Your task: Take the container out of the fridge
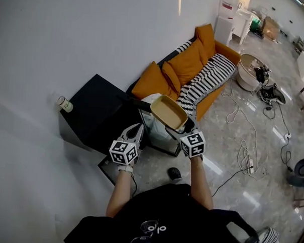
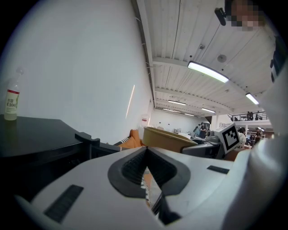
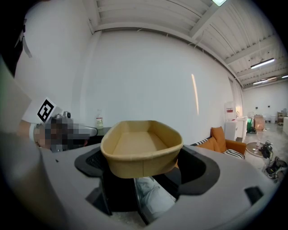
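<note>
Right gripper [image 3: 143, 167] clamped on the near wall of tan container [image 1: 168, 112], held level outside black fridge [image 1: 91, 110]. Left gripper [image 2: 146, 156] jaws together, empty. Bottle [image 2: 11, 101] atop fridge; label print illegible.

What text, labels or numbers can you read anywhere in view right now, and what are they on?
No text can be read for certain.
Bottle on the black fridge: label with a red band and dark print, too blurred to read.
Wall sign in the far room: red and white, too small to read.
Marker cubes: black square patterns only, no letters.
Container: plain tan, no print.
Shirt: white marks, not legible.
</note>
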`<state>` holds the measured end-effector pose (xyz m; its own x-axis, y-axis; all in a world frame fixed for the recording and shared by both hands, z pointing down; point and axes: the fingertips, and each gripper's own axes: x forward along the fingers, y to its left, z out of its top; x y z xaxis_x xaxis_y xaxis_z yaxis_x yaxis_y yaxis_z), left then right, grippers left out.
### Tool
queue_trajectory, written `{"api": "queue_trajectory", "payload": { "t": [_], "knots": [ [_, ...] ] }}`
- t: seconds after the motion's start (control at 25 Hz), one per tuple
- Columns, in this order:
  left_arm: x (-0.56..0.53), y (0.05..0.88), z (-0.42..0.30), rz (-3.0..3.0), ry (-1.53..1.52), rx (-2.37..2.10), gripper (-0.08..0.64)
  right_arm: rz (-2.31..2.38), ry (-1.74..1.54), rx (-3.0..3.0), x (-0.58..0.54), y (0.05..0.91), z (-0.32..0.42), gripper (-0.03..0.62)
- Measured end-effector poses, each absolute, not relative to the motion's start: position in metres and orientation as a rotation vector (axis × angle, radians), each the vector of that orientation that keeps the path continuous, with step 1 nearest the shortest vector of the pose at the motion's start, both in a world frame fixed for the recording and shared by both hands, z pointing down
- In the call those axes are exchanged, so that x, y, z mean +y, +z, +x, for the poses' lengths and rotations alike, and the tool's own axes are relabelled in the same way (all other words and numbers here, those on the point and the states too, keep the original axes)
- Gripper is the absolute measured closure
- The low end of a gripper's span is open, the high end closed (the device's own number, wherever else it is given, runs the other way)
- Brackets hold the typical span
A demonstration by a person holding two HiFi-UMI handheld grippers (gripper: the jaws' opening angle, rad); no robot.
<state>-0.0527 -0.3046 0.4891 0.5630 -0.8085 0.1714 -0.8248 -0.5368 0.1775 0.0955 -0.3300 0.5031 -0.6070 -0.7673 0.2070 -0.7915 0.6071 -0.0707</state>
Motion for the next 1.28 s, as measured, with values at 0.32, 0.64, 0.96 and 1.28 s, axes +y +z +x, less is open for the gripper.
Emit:
{"api": "queue_trajectory", "payload": {
  "t": [0.32, 0.64, 0.96, 1.28],
  "knots": [
    [-0.320, 0.497, -0.058, 2.569, 0.113, -1.333, 0.555, 1.326, 0.249, -2.649, -0.346, 0.515, 0.089, 0.108],
    [-0.329, 0.506, -0.068, 2.557, 0.124, -1.329, 0.555, 1.316, 0.262, -2.637, -0.357, 0.526, 0.082, 0.107],
    [-0.331, 0.507, -0.065, 2.560, 0.132, -1.318, 0.555, 1.313, 0.258, -2.629, -0.358, 0.526, 0.082, 0.107],
    [-0.331, 0.507, -0.062, 2.564, 0.135, -1.311, 0.555, 1.309, 0.249, -2.621, -0.358, 0.527, 0.084, 0.107]
  ]
}}
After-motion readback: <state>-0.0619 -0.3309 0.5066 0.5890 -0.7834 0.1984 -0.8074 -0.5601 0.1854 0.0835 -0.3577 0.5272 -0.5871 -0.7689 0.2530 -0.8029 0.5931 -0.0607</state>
